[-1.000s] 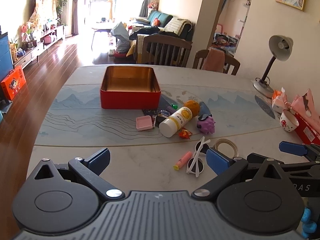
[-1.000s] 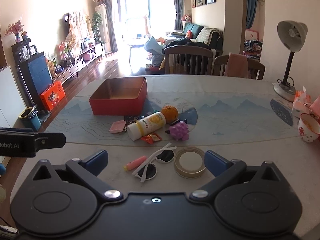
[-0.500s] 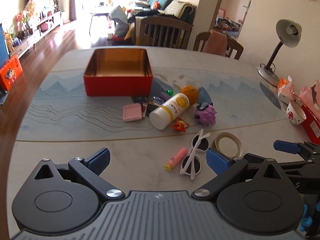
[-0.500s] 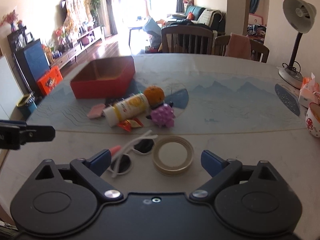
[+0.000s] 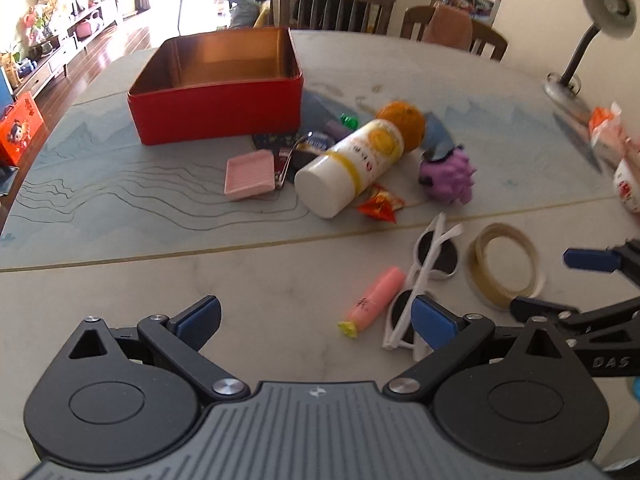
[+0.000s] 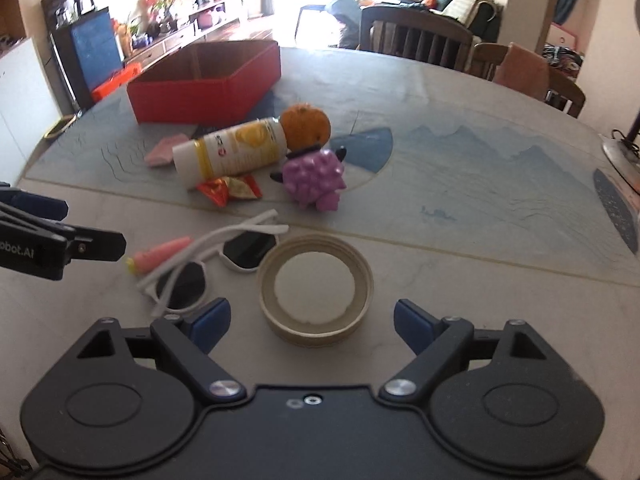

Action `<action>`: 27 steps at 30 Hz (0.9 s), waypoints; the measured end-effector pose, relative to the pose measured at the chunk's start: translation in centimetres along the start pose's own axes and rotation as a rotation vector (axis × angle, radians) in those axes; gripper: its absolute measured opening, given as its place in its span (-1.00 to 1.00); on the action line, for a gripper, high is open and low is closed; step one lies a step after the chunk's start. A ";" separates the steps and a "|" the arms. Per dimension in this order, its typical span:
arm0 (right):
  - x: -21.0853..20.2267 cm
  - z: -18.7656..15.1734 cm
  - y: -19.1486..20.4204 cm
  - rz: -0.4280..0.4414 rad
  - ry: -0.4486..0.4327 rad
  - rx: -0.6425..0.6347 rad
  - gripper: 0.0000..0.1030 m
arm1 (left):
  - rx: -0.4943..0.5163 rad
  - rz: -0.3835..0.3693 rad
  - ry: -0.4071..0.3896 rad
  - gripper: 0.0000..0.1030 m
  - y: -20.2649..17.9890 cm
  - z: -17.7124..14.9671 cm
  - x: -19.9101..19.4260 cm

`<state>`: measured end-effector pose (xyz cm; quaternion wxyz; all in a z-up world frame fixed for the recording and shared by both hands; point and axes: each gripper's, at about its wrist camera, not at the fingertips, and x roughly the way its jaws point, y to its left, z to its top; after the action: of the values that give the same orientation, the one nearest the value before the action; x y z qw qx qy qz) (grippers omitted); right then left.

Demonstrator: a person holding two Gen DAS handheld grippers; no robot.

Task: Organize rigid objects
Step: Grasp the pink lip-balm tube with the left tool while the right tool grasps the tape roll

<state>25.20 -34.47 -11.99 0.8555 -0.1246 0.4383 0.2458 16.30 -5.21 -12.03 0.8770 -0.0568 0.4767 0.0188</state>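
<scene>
Both grippers have dropped toward the table (image 5: pixel 120 280) since a second ago, so the clutter sits larger and lower in both wrist views, and the tin has slid toward the top of frame. Our left gripper (image 5: pixel 316 320) has its jaws wide apart, nothing between them but bare tabletop; its right pad sits in front of the white sunglasses (image 5: pixel 430 276) in that view, contact can't be told. Our right gripper (image 6: pixel 310 320) is closing, jaws still wide, with the tape ring (image 6: pixel 316 288) lying flat between the pads, neither pad touching it.

Red tin (image 5: pixel 218 84) stands open at the far left of the pile, interior looks bare. Just in front of it: pink tray (image 5: pixel 250 174), a small heap of dark items we can't make out, white bottle (image 5: pixel 352 166) on its side with the orange (image 5: pixel 402 120) at its far end. Purple spiky toy (image 5: pixel 448 176) is right of the bottle, red wrapper (image 5: pixel 380 208) at the bottle's near end. Nearer us: pink tube (image 5: pixel 374 294) just left of the sunglasses, tape ring just right of them. Lamp (image 5: pixel 592 36) stands at the far right edge, chairs (image 5: pixel 336 4) beyond the table
</scene>
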 end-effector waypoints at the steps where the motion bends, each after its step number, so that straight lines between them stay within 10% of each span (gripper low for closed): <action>1: 0.3 0.1 -0.2 0.001 0.005 -0.008 0.71 | 0.001 0.006 0.007 0.88 0.0 0.0 0.3; 18: 3.4 0.9 -1.3 0.070 0.038 -0.082 0.57 | 0.152 0.006 0.048 0.06 -2.7 0.6 4.0; 27: 3.9 1.3 -1.6 0.111 0.041 -0.089 0.54 | 0.205 0.027 0.023 -0.03 -3.1 2.3 4.7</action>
<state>28.89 -34.04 -14.41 0.8252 -0.1429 0.4506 0.3093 21.07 -8.10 -14.46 0.8723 0.0394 0.4870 -0.0186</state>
